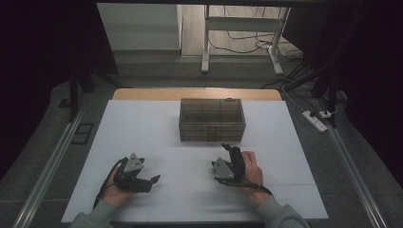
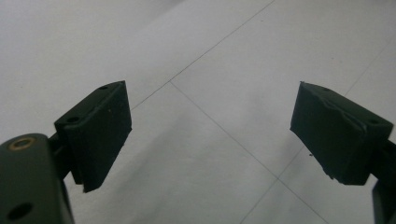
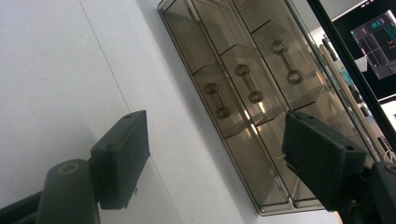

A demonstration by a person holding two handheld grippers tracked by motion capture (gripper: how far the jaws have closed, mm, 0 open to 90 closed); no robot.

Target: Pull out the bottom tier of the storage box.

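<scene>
Smoky translucent plastic makes up the drawer box (image 1: 212, 119), which sits at about 12 o'clock on the white counter (image 1: 142, 128), toward its far edge and midway across. In the right gripper view the box (image 3: 243, 88) appears tilted, its front showing three stacked drawers, each with a small dumbbell-shaped handle (image 3: 248, 83); what the drawers contain cannot be told. The left tongs (image 1: 154, 179) lie low at about 7 o'clock on the counter, held in the person's left hand (image 1: 112, 189), with a grey three-cornered plate (image 1: 134, 163) on top and the tips pointing toward 3 o'clock. In the left gripper view the left tongs (image 2: 210, 130) stand wide apart with nothing between them, over bare white surface crossed by thin seam lines. The right tongs (image 1: 228, 147) sit at about 5 o'clock, held in the right hand (image 1: 252, 172), tips aimed toward 12 o'clock at the box and near its front face but apart from it. In the right gripper view the right tongs (image 3: 215, 158) are likewise spread wide and empty, with the drawer fronts visible beyond the gap. Grey sleeves (image 1: 280, 213) come in at 6 o'clock.
</scene>
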